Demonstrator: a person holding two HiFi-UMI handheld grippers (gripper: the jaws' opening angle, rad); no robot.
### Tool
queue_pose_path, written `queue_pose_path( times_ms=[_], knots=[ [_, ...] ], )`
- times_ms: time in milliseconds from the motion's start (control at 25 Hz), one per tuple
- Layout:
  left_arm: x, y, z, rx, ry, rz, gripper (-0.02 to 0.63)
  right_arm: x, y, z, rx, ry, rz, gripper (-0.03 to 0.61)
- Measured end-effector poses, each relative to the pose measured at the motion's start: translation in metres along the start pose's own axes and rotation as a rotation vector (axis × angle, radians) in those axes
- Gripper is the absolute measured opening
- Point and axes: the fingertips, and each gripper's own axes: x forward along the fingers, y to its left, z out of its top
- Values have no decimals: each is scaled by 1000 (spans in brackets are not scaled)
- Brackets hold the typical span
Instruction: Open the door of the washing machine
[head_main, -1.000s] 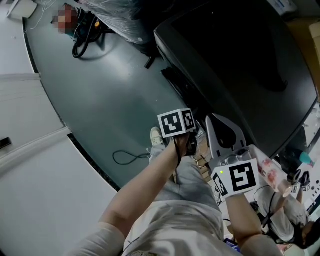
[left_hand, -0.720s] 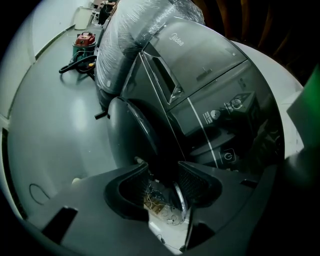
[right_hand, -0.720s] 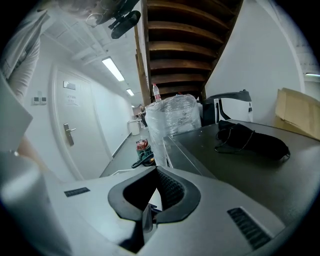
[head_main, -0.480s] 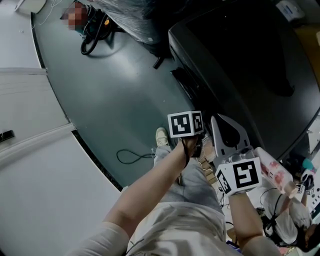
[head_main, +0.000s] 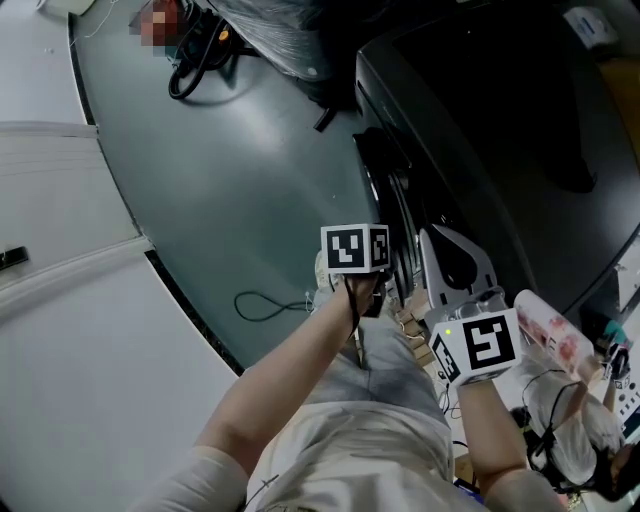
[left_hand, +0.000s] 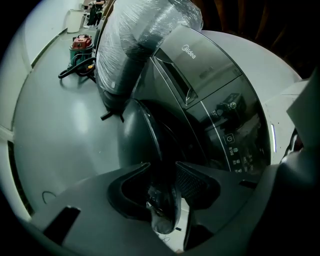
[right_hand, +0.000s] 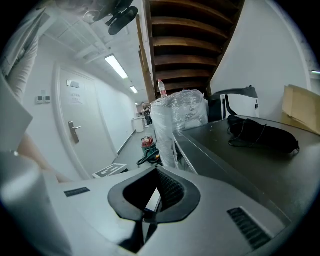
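Observation:
The dark grey washing machine (head_main: 500, 120) stands at the right, with its control panel (left_hand: 235, 135) facing me. Its round door (left_hand: 142, 132) stands slightly ajar from the front (head_main: 388, 200). My left gripper (left_hand: 162, 176) has the door's rim between its jaws, which are closing on it. In the head view that gripper (head_main: 383, 292) sits under its marker cube at the door's lower edge. My right gripper (right_hand: 145, 216) is shut and empty, level with the machine's top. It hovers just right of the left one (head_main: 428, 240).
A plastic-wrapped bundle (left_hand: 135, 45) leans against the machine's far side. Behind it, a red tool with a hose (left_hand: 80, 46) lies on the floor. There is a loose cable (head_main: 262, 306) near my shoe (head_main: 322, 272). A black bag (right_hand: 262, 136) lies on the machine's top. White panels (head_main: 60, 250) stand at the left.
The left gripper has drawn back from the machine's front with the door's rim, and the door now stands a little ajar. The right gripper has hardly moved.

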Motion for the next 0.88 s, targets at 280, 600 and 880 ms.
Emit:
queue_pose_path(
  times_ms=[280,600,880],
  knots=[
    [-21,28,-3,107,57,-11,164,12,27,2,-15,5,59,27],
    [-45,63,0,210,94,4,153,34,53,12,-40,25,139,26],
    [-64,97,11,345,134,55,145,55,69,18,-18,34,213,27]
  ],
)
